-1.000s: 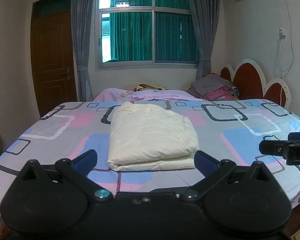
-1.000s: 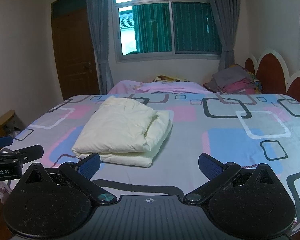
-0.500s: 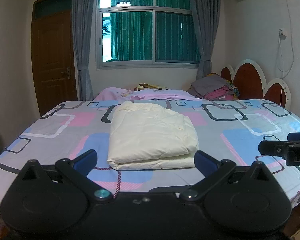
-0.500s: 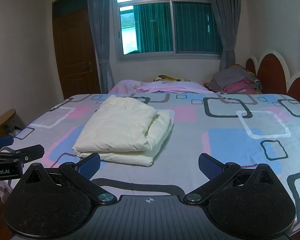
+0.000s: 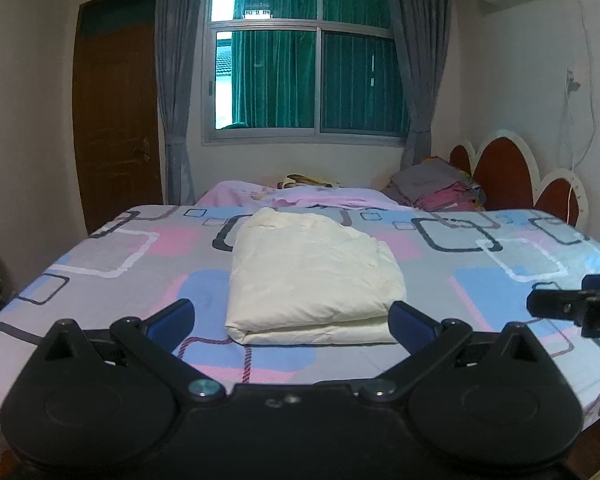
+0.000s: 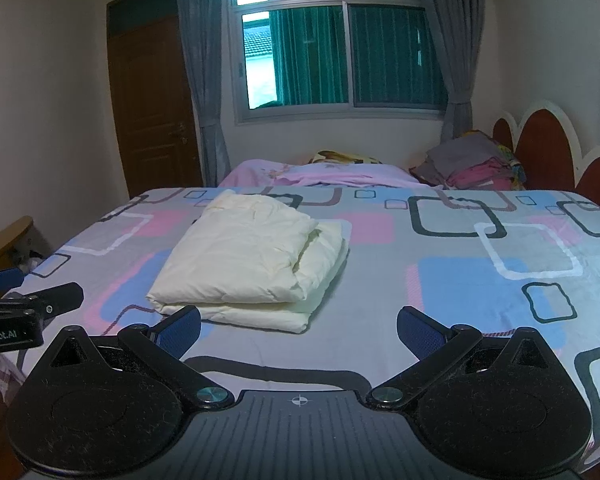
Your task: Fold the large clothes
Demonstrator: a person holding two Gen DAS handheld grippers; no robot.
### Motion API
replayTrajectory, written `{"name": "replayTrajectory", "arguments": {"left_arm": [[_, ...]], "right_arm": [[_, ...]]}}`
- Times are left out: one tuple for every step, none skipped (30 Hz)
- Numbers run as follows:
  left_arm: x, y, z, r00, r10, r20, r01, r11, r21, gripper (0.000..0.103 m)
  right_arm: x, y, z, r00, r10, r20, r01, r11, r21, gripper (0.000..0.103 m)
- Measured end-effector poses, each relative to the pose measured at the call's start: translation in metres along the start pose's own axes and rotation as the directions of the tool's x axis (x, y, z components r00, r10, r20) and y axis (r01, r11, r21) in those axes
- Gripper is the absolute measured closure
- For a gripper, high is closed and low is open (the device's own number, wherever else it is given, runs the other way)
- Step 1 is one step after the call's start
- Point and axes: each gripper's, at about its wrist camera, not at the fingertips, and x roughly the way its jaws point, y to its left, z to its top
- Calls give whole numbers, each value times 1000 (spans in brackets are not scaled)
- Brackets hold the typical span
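A cream garment (image 5: 312, 276) lies folded into a thick rectangle on the patterned bed sheet (image 5: 512, 264); it also shows in the right wrist view (image 6: 252, 264), left of centre. My left gripper (image 5: 292, 322) is open and empty, held back just short of the garment's near edge. My right gripper (image 6: 298, 330) is open and empty, near the bed's front edge, to the right of the garment. Each gripper's tip shows at the edge of the other's view.
A pile of folded clothes (image 5: 440, 190) sits at the far right by the red headboard (image 5: 508, 176). A pink blanket (image 5: 300, 196) lies at the back. A wooden door (image 5: 116, 120) stands at the left, a window (image 5: 304, 80) behind.
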Motion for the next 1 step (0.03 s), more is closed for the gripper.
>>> {"name": "replayTrajectory", "arguments": {"left_arm": [[1,0,0,1000,-3,-5,3,1000,1,0]], "right_arm": [[0,0,0,1000,2,0,-2,1000,0,0]]}}
